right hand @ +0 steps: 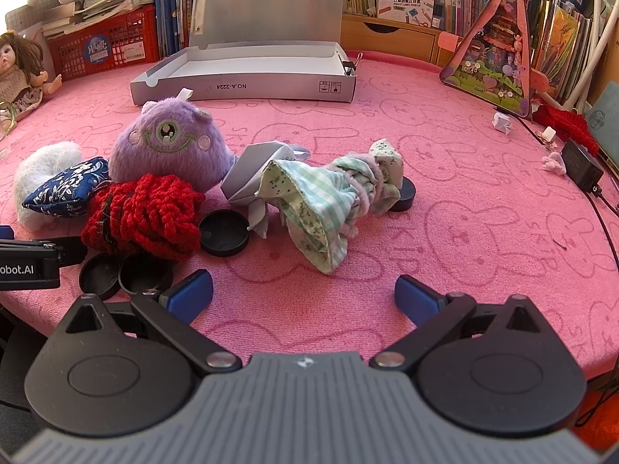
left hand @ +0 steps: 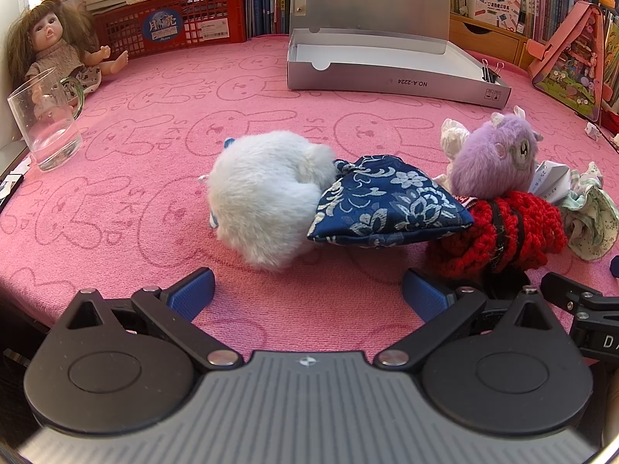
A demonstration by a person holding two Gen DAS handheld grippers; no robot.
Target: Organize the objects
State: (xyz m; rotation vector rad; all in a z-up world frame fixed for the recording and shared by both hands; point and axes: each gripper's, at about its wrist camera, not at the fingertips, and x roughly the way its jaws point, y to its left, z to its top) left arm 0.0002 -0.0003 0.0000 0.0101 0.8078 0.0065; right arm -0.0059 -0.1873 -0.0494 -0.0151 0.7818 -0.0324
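My left gripper (left hand: pixel 307 294) and right gripper (right hand: pixel 303 294) gape, holding nothing. The white plush (left hand: pixel 267 197) sits just ahead of my left jaws; I should straddle its middle before squeezing, clear of the blue pouch (left hand: pixel 387 203).

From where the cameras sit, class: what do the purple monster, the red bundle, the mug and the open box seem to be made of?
Purple monster: plush fabric, fuzzy pile, stitched face.
Red bundle: chunky yarn, knitted or crocheted by its looped strands, matte.
Mug: clear glass, probably; see-through with bright glints.
Open box: likely coated cardboard, smooth silver-grey outside, white inside.
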